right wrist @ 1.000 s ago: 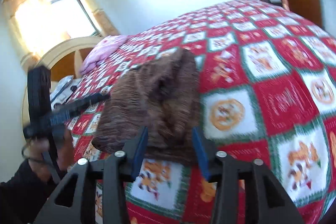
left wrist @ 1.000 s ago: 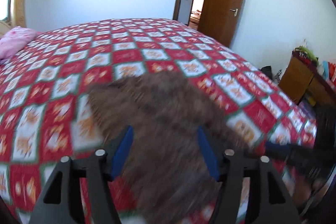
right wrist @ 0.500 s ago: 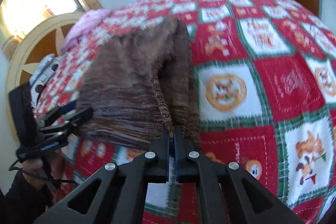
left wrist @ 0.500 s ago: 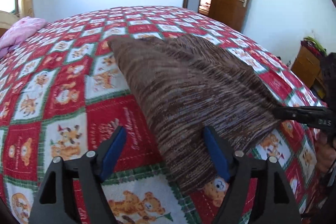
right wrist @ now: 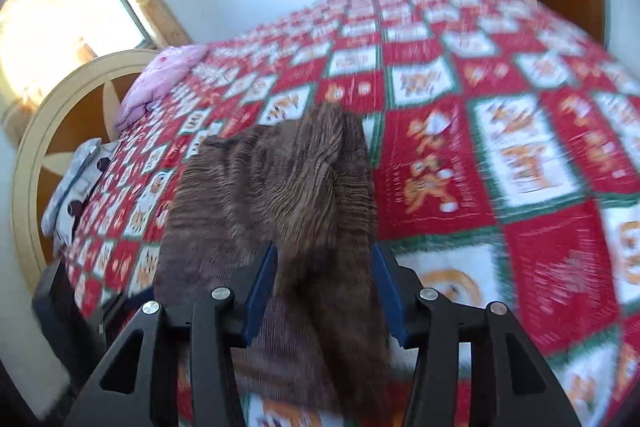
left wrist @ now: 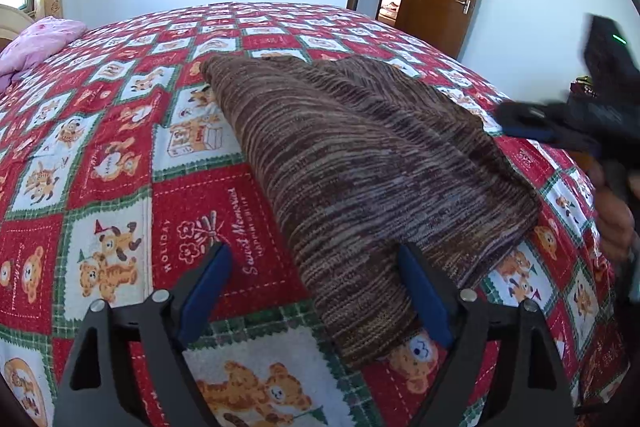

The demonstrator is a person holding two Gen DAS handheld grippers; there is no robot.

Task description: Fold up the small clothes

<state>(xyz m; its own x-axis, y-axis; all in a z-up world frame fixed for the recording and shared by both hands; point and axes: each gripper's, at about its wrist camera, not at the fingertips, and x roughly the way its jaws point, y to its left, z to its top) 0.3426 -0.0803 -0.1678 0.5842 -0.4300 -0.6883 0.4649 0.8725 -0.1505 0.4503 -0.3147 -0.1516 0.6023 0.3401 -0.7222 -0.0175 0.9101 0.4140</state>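
Left wrist view: the left claw [left wrist: 316, 291] is spreading, its blue pads wide apart and pressing nothing. The near end of the brown knit [left wrist: 360, 163] is lying between them on the bed [left wrist: 100, 131], near the bed's front edge. The knit is stretching away across the red patchwork cover toward the far side. The right claw [left wrist: 520, 125], blurred, is sitting at the knit's right edge, with a hand [left wrist: 616, 223] below it. A pink pillow [left wrist: 36, 45] is lying at the far left corner.

Right wrist view: the right claw [right wrist: 326, 287] is opening, with the knit [right wrist: 272, 195] between its pads; the blurred picture is showing no squeeze.
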